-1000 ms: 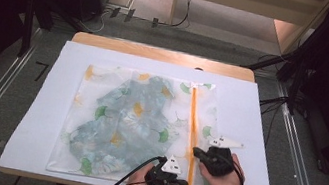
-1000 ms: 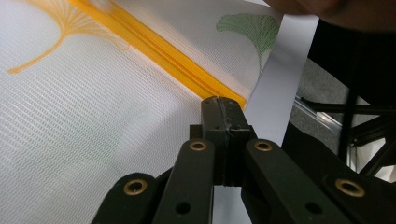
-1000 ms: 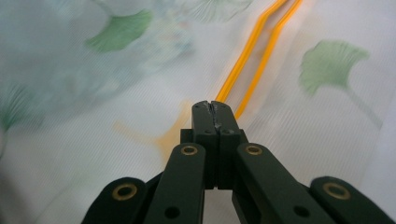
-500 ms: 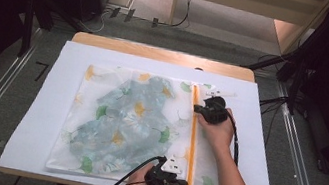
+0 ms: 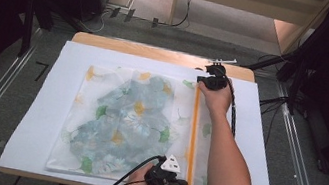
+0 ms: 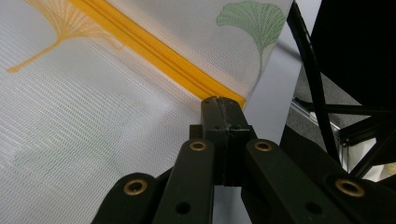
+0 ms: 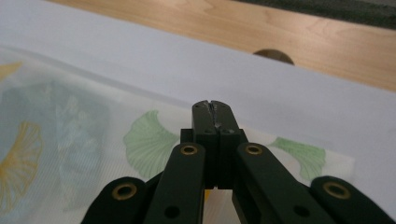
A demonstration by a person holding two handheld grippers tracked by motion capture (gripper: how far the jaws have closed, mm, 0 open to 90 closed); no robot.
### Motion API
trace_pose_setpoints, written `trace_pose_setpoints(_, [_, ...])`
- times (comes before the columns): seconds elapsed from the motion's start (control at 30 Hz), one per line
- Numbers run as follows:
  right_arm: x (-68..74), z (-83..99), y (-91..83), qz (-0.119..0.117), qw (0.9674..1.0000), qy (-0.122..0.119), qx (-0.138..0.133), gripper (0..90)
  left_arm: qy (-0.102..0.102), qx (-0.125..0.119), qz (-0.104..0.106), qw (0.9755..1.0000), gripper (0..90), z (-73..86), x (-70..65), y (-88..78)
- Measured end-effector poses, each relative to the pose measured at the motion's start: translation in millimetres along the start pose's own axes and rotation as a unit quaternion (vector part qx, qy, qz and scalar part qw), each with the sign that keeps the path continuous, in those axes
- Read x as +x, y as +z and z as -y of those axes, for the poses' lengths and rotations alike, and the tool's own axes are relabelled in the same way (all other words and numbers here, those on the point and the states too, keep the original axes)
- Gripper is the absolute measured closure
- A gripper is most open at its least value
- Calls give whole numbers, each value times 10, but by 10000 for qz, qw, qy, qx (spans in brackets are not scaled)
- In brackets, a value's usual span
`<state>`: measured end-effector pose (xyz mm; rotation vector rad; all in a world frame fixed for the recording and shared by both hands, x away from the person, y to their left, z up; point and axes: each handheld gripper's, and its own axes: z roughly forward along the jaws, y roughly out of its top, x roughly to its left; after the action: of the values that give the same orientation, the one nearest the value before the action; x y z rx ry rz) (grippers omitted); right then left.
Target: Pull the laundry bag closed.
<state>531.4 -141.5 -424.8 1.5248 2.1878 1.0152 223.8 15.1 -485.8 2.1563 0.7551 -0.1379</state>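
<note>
A sheer mesh bag [image 5: 128, 117] printed with ginkgo leaves lies flat on a white sheet [image 5: 258, 138]. An orange zipper [image 5: 193, 128] runs along the bag's right side. My left gripper [image 5: 183, 183] is at the zipper's near end, shut on the bag's corner [image 6: 222, 105], where the orange tape [image 6: 154, 51] stops. My right gripper [image 5: 202, 80] is at the zipper's far end, by the bag's far right corner, and its jaws [image 7: 212, 106] are shut. A sliver of orange shows under them, and the zipper pull they pinch is hidden beneath.
The white sheet covers a wooden table whose bare edge [image 5: 159, 53] shows at the back, with a round hole [image 7: 273, 55] in it. Black cables trail from both grippers. Metal rails [image 5: 295, 145] and dark stands flank the table.
My right gripper has travelled along the orange zipper from beside the left gripper at the near end to the far end. The left gripper has stayed put.
</note>
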Motion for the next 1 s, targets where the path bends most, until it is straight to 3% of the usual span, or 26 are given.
trace_pose_setpoints(0.17, [34,-118,4,108,9999,-50,-51,900,81,-9,-85,9999,900,8,-24,-3])
trace_pose_setpoints(0.3, [37,-86,-17,132,9997,117,-181,900,-84,-1,54,9999,900,-3,12,1])
trace_pose_setpoints(0.33, [32,-45,-25,65,9993,239,-280,900,-94,-8,58,9999,900,-3,11,1])
trace_pose_setpoints(0.43, [13,54,-34,-85,9983,473,-334,720,-157,16,117,9998,900,-10,32,-5])
trace_pose_setpoints(0.5, [7,173,-72,-281,9981,390,-387,678,-185,3,129,9997,900,-14,48,-12])
trace_pose_setpoints(0.6, [7,389,-167,-279,9983,224,-453,610,-206,-81,230,9995,900,-13,66,-44])
trace_pose_setpoints(0.67, [-31,597,-304,-372,9971,294,-592,557,-188,-183,416,9988,900,-9,85,-73])
trace_pose_setpoints(0.73, [-44,651,-341,-373,9968,311,-637,549,-199,-305,509,9980,886,2,98,-108])
trace_pose_setpoints(0.77, [-62,737,-396,-389,9963,364,-673,522,-197,-319,530,9979,783,4,108,-125])
trace_pose_setpoints(0.87, [-89,917,-510,-451,9954,403,-747,468,-145,-489,443,9977,637,7,117,-203])
trace_pose_setpoints(0.9, [-95,981,-550,-480,9951,371,-785,437,-110,-498,343,9981,595,2,123,-240])
trace_pose_setpoints(1.0, [-92,1152,-663,-479,9951,368,-788,284,-148,-560,88,9983,354,-19,203,-373])
